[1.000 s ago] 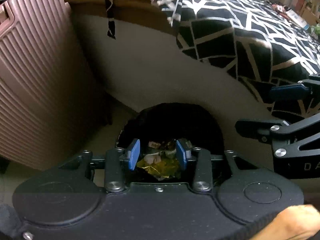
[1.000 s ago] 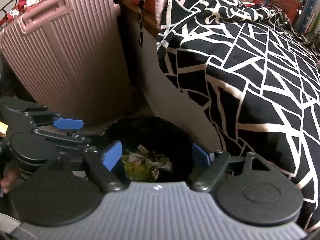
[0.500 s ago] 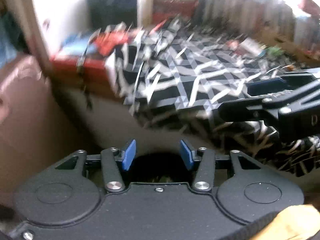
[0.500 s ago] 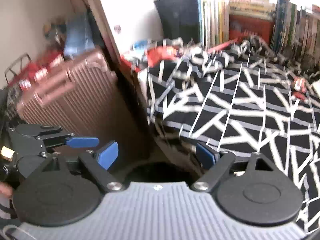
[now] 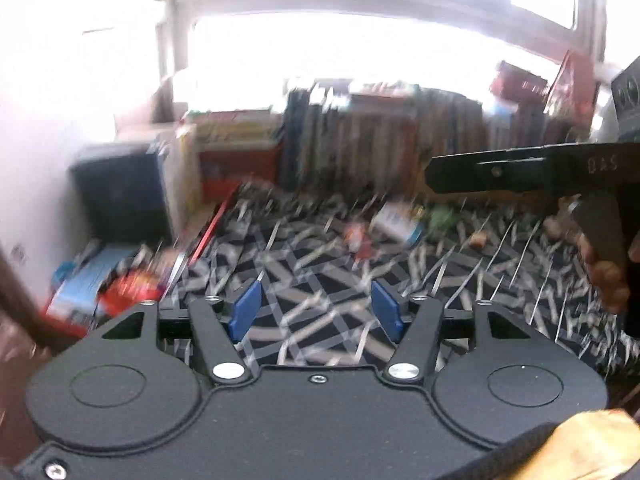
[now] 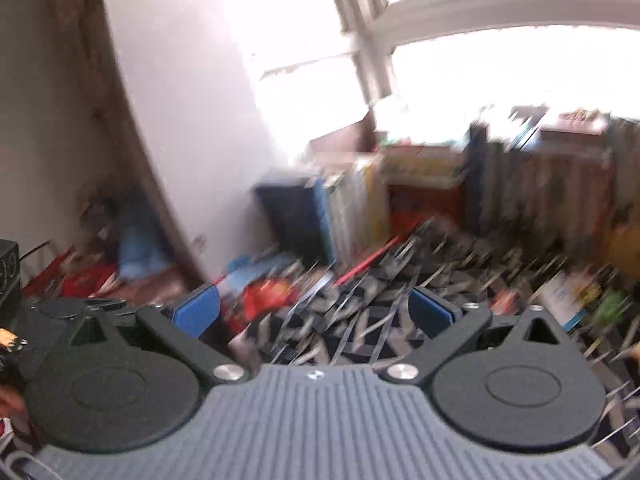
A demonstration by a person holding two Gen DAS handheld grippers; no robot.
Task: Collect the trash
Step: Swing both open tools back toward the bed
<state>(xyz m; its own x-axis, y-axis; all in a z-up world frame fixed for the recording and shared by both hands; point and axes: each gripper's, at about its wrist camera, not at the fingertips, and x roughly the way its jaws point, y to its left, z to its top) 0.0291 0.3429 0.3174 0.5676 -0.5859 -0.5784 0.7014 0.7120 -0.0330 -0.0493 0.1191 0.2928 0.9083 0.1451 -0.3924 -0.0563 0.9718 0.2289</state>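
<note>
Both hand-held grippers (image 5: 316,311) (image 6: 316,314) lifted, jaws apart, over patterned (geometric) bedspread (image 5: 320,256).

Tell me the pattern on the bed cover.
Black with criss-crossing white lines on the bed cover, clearest in the left wrist view.

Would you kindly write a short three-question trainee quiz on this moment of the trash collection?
1. True or false: the left gripper holds a wrapper.
2. Which lies under both grippers? A) black-and-white bedspread B) wooden floor C) desk
3. Fill in: the right gripper is ____.

Key: 1 false, it is open and empty; 2 A; 3 open, with nothing between its blue pads.
</note>
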